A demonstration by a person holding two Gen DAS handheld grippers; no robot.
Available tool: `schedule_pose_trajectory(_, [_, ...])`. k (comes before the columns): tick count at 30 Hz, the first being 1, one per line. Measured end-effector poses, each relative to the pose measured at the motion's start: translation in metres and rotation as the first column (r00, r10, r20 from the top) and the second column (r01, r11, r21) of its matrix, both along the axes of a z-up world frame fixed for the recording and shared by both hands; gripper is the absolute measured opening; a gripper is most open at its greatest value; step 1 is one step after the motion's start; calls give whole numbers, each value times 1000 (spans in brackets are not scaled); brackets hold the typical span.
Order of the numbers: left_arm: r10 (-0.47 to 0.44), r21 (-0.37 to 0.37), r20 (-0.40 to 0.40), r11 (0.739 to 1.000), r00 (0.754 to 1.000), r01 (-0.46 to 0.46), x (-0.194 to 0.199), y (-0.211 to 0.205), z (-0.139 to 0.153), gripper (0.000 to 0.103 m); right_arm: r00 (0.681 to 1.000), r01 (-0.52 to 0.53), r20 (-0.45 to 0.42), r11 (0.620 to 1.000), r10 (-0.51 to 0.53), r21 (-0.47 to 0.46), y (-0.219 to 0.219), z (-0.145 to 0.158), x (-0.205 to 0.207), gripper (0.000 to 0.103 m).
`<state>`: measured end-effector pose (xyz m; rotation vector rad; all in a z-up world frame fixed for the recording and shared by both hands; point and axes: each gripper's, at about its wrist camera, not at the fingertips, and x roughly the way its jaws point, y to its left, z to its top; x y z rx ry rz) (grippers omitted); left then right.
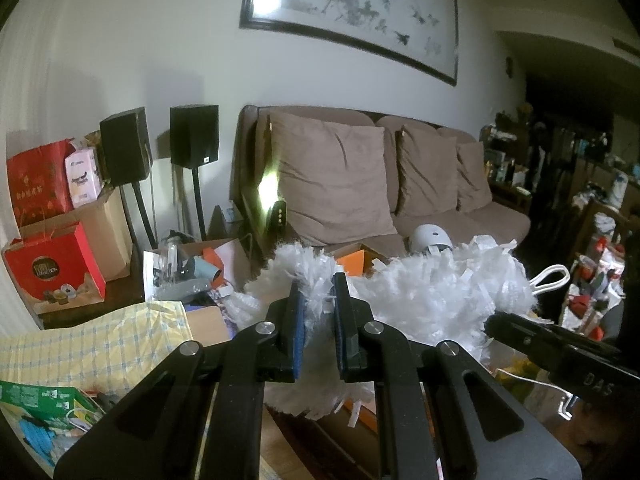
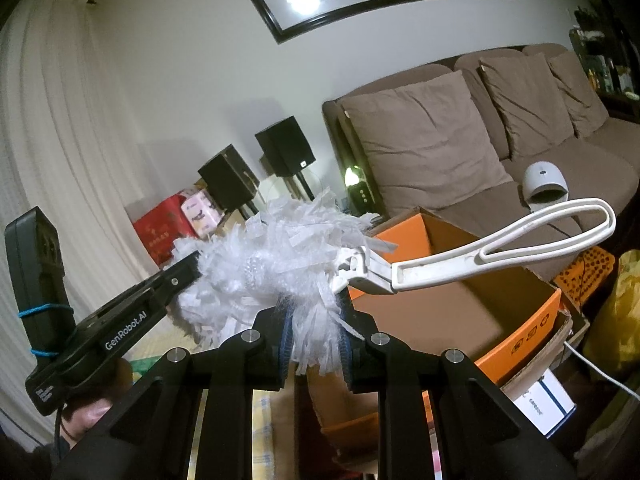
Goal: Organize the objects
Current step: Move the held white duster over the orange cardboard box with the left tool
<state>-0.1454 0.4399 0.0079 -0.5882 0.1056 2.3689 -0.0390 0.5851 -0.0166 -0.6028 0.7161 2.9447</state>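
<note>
A pale wall (image 1: pixel 160 60) carries a long black-framed ink painting (image 1: pixel 352 12) with a bright lamp glare on its glass. Below it stands a brown sofa (image 1: pixel 460 224) with three matching cushions (image 1: pixel 336 176) leaning against its back. Left of the sofa, two black speakers (image 1: pixel 194 134) sit on thin stands. In the right wrist view, a white curtain (image 2: pixel 48 140) hangs in folds at the far left. The room's right side lies in shadow.
</note>
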Motion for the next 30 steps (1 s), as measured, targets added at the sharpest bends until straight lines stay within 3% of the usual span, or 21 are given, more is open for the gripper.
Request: schedule_pose_trajectory(30, [13, -19, 26, 1000, 1000, -13, -9, 4, -15, 11, 999, -4, 41, 1000, 4, -16, 2, -13, -10, 19])
